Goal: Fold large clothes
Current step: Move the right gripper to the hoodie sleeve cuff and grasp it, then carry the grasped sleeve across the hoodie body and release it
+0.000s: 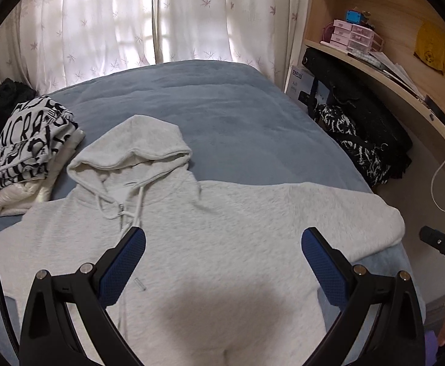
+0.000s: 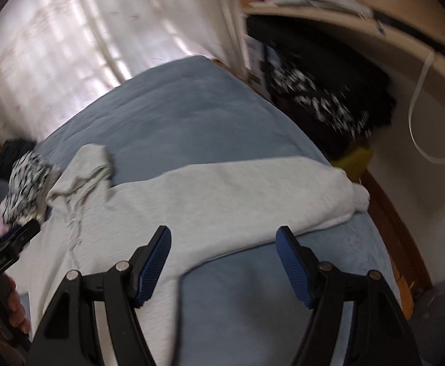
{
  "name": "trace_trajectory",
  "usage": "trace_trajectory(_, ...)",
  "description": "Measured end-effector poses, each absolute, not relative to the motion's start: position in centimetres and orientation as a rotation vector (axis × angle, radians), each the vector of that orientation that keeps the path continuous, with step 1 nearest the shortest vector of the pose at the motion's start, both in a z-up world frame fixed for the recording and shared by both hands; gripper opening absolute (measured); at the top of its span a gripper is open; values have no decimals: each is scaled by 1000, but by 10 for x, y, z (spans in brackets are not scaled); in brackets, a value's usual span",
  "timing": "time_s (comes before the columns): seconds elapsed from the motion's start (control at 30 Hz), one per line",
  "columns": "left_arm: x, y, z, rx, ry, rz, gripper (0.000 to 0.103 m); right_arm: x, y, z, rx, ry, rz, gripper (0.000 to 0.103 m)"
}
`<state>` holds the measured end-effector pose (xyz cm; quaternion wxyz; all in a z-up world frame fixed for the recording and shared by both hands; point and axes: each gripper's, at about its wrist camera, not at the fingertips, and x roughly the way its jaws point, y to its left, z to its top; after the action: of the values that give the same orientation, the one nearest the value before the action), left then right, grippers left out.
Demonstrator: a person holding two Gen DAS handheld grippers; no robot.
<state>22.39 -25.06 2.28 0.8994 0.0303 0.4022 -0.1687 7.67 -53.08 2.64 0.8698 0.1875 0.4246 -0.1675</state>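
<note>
A light grey zip hoodie point(image 1: 216, 244) lies spread face up on the blue bed cover point(image 1: 222, 109), hood point(image 1: 137, 146) toward the window, one sleeve point(image 1: 344, 210) stretched out to the right bed edge. My left gripper point(image 1: 222, 244) hovers open over the hoodie's chest, nothing between its blue pads. In the blurred right wrist view the same hoodie point(image 2: 192, 201) crosses the bed, and my right gripper point(image 2: 224, 244) stands open above the sleeve's lower edge, empty. The right gripper's tip point(image 1: 442, 244) shows at the left view's right edge.
A stack of folded clothes topped by a black-and-white print garment point(image 1: 24, 149) sits left of the hood. Dark bags point(image 1: 365, 134) fill the gap by the wooden shelf unit point(image 1: 390, 45) on the right. Curtains point(image 1: 131, 24) hang behind the bed. A hand point(image 2: 15, 311) holds the left gripper.
</note>
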Motion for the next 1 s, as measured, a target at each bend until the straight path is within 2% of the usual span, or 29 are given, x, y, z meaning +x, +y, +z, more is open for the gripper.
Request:
trace_trajectory(0.37,254,-280,-32,83,845,-266,101,66,-660,-49,752,910,-496,71)
trace_trajectory(0.73,257,-269,-59,82,893,-269,101,77,-687,-122,1055,877,-517,71)
trace_trajectory(0.83,253,-257,-59,77,896,-269,101,71,-693,-138,1162,816,-552,71)
trace_trajectory(0.87,251,-252,-59,80,894,-268,101,68,-694,-138,1173,790,-563,61)
trace_trajectory(0.9,249,-249,-58,82,890,-264,101,67,-694,-138,1171,769,-581,37)
trace_trajectory(0.93,247,-242,-56,87,880,-257,101,67,-692,-135,1150,756,-600,23)
trace_trajectory(0.97,245,-237,-54,91,874,-253,101,70,-690,-131,1119,752,-603,12)
trace_trajectory(1.0,243,-231,-52,94,863,-247,101,70,-686,-124,1080,741,-613,11)
